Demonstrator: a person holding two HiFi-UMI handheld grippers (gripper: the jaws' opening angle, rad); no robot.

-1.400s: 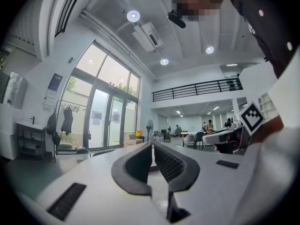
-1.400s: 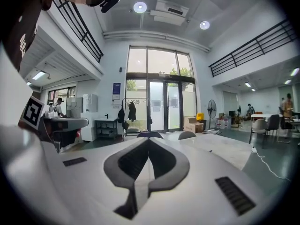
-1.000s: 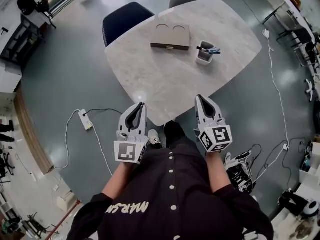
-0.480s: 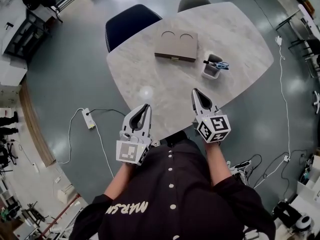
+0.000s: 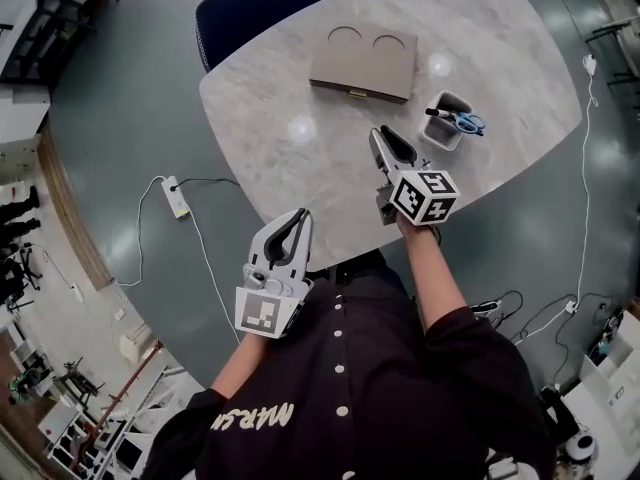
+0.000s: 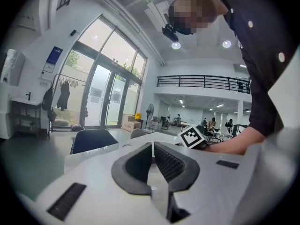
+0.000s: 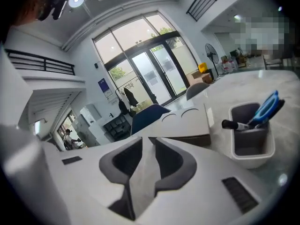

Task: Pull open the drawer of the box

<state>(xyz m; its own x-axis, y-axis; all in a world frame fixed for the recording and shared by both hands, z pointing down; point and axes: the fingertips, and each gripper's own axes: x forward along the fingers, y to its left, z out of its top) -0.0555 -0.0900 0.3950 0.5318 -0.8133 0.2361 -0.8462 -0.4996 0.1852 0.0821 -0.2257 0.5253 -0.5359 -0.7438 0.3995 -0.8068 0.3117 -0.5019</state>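
Right gripper [image 5: 378, 135] neared the box [image 5: 362, 58], drawer front [image 7: 192, 139] half-hidden; jaws together, as on left gripper [image 5: 302, 215].

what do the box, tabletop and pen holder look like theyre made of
Box: looks like matte taupe board or wood, flat and dull. Tabletop: pale stone or marble-look laminate, veined and glossy with lamp glints. Pen holder: probably smooth plastic, white outside, grey inside.

The pale marbled table [image 5: 290, 168] carries a flat brown box [image 5: 363, 62] toward its far side. To the right of the box, and apart from it, stands a white holder [image 5: 445, 133] with blue scissors [image 5: 468, 122] and a black marker [image 5: 437, 113] inside.
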